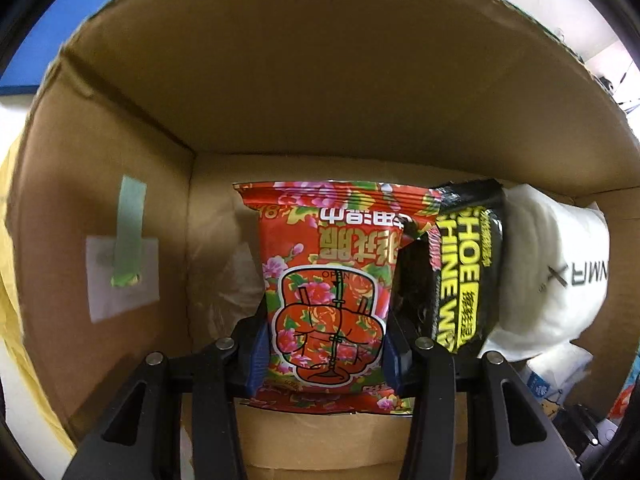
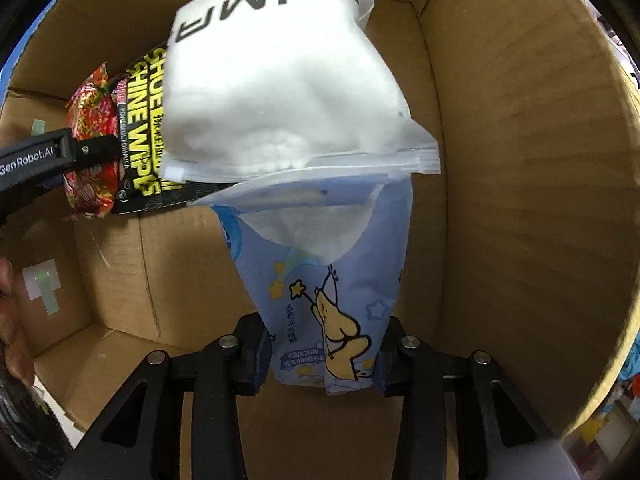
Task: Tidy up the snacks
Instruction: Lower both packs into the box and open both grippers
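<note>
A big brown cardboard box (image 1: 320,80) takes up nearly everything here, its walls rising on all sides, and both grippers point down into it.

Largest of the things inside is a white pouch (image 2: 280,92) with dark lettering, lying against a black packet of shoe shine wipes (image 2: 144,128) printed in yellow. In the left wrist view the same two stand side by side in a row, the black packet touching the white pouch on its right.

The right gripper (image 2: 324,356) has its jaws closed on the lower end of a pale blue tissue pack (image 2: 320,280) with a cartoon bear and stars. The pack's top edge sits tucked just under the white pouch, close to the right-hand wall of the box.

The left gripper (image 1: 326,356) has its jaws pressed against both sides of a red floral snack bag (image 1: 328,280), which stands at the left end of the row, touching the black wipes packet and near the box's back corner.

On the left inner wall is a white paper label (image 1: 122,276) held by a strip of green tape (image 1: 130,232). At the left edge of the right wrist view, part of a person's hand (image 2: 12,320) shows.
</note>
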